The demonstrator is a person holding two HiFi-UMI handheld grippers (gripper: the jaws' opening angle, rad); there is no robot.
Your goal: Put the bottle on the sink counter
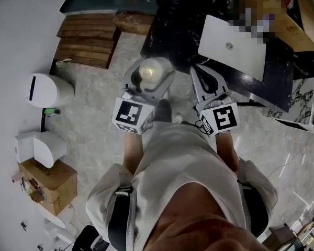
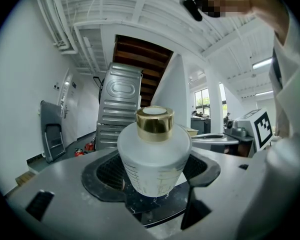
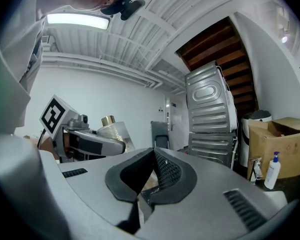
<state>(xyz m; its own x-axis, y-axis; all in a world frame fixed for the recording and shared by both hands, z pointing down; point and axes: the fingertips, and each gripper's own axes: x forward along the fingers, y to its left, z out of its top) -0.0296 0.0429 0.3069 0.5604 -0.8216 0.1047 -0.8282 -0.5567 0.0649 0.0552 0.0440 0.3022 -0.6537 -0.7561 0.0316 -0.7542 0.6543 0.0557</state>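
The bottle (image 2: 154, 159) is pinched between the jaws of the left gripper (image 2: 152, 184), upright, with its gold cap (image 2: 154, 123) well above the jaw line. Only the lower part of the frosted body is gripped. In the head view the bottle (image 1: 150, 71) is seen from above, carried in the left gripper (image 1: 149, 82) high over the floor (image 1: 94, 103).

The right gripper (image 3: 150, 176) is pressed together with nothing between its jaws. It is held just beside the left one (image 1: 208, 85).

Risks, as judged:
- The body widens upward from the grip and looks smooth, so a slide down and out of the jaws is possible if the pinch is eased too soon.
- Most of the bottle sits above the jaws, so a quick swing or tilt could tip it forward out of the grip.
- A drop from this height onto the hard floor would likely break it.
- The empty right gripper is close on the bottle's side, so a knock is possible if the two are brought together.
- A dark counter (image 1: 170, 33) lies ahead of the jaws, with a white slab (image 1: 233, 46) on it. Where the bottle is to be set down cannot be picked out in any view, so a wrong or edge-on placement is a risk.
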